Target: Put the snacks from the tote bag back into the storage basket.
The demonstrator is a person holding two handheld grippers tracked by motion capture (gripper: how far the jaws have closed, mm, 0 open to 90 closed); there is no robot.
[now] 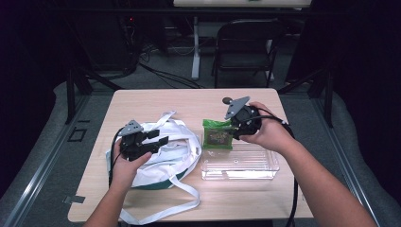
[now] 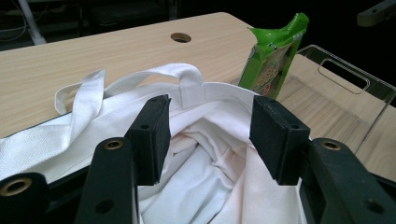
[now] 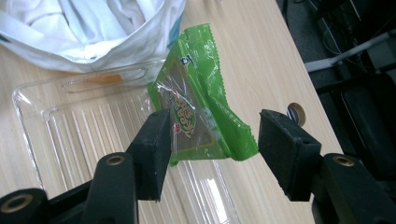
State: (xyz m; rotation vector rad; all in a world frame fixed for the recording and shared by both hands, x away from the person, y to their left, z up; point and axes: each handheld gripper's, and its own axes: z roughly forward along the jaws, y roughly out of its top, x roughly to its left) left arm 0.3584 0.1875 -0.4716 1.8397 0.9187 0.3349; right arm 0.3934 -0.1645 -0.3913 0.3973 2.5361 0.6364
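A light wooden table [image 1: 142,101] stands in a dim room, a black chair [image 1: 246,45] behind its far edge. The crinkled green snack packet [image 1: 217,134] leans upright at the clear tray's [image 1: 246,168] far-left corner, between the right gripper's [image 1: 235,126] parted jaws, untouched. The left gripper [image 1: 156,138] is spread apart over the white bag [image 1: 177,156].

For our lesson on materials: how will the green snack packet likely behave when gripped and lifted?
The green snack packet looks like thin crinkled film, so it probably flexes and weighs little. Its glossy surface may slip between pads. Leaning on the clear tray, it could topple if nudged.

The green snack packet [image 3: 201,98] carries yellow lettering on its front. It is too blurred to read.
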